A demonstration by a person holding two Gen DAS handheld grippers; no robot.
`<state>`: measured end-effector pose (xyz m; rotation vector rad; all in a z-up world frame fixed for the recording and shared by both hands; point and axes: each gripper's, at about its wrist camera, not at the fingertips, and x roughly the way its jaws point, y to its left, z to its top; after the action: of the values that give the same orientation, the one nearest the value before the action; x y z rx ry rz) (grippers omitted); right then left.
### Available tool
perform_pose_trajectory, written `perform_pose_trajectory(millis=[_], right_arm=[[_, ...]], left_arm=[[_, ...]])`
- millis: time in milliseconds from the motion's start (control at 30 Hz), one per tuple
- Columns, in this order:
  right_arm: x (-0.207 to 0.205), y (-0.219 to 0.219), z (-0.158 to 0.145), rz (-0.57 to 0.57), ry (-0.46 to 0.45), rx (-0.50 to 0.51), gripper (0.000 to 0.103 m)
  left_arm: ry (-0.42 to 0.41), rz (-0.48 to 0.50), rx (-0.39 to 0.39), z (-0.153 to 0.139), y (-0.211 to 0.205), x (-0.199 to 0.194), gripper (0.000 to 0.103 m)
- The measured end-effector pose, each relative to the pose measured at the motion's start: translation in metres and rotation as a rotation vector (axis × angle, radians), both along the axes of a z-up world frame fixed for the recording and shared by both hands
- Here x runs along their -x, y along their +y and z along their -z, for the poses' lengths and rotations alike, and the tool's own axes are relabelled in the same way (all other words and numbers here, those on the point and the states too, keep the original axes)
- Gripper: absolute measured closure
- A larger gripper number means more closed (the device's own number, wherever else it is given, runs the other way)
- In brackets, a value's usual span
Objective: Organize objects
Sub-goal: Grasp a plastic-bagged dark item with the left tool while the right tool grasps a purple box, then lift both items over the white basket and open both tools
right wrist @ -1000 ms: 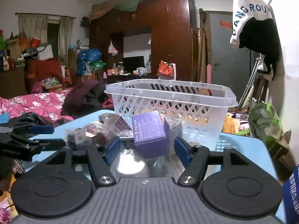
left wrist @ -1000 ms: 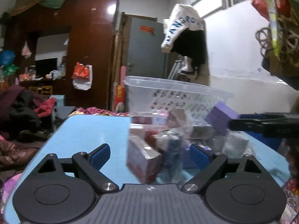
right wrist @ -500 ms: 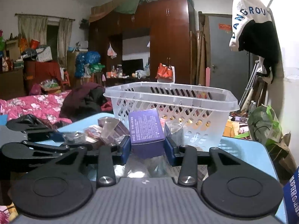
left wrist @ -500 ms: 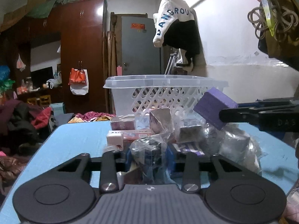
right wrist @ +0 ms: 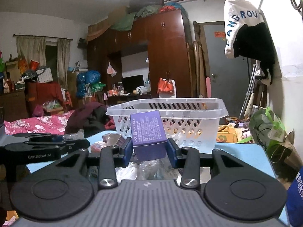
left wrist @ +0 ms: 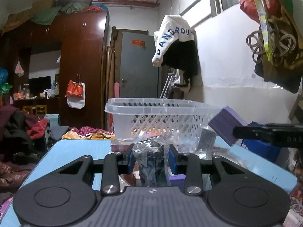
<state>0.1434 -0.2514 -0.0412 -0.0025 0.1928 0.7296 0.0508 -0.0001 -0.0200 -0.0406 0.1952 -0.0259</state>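
basket [right wrist: 198, 132] behind purple box [right wrist: 148, 134], wrapped packets [left wrist: 206, 138]

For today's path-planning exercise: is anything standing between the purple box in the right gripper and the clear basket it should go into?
Nothing visible blocks it. The right gripper holds the purple box just in front of the clear basket, whose top is open. Only the basket's near rim lies between them, so the box must clear that.

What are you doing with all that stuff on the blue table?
A person is tidying up with a gripper in each hand. The right gripper has just closed its jaws on a purple box. The left gripper has just closed its jaws on a dark item wrapped in clear plastic. A white basket waits just behind the pile on the table.
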Motion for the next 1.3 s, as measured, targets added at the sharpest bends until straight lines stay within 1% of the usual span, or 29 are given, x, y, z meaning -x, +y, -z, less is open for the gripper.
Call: perform_pose_trajectory(millis=[200,467,833,1000,1133,1200,1300], right_arm=[[0.007,-0.011,-0.002,0.025,-0.012,-0.03,0.06],[0.003,-0.02,-0.002,0.061,-0.009,-0.054,0.06],[0.003,-0.028,-0.001,0.071,-0.015,-0.082,0.06],[-0.001,-0.028,-0.008,0.068,-0.027,-0.083,0.06],[-0.011,-0.025,-0.022,0.055,-0.047,-0.082,0.06],[-0.023,-0.021,-0.033,0.036,-0.05,-0.089,0.06],[-0.045,-0.008,-0.05,0.036,-0.063,-0.051,0.06]], left_arm=[[-0.028,0.0,0.026,-0.007,0.005,0.006,0.064],[-0.03,0.011,0.044,-0.007,0.006,0.003,0.064],[-0.042,0.036,0.08,-0.012,0.013,0.006,0.064],[-0.042,0.062,0.121,-0.018,0.021,0.002,0.064],[-0.053,0.084,0.168,-0.033,0.032,-0.01,0.064],[-0.068,0.093,0.19,-0.048,0.038,-0.021,0.064],[-0.092,0.11,0.194,-0.081,0.039,-0.047,0.064]])
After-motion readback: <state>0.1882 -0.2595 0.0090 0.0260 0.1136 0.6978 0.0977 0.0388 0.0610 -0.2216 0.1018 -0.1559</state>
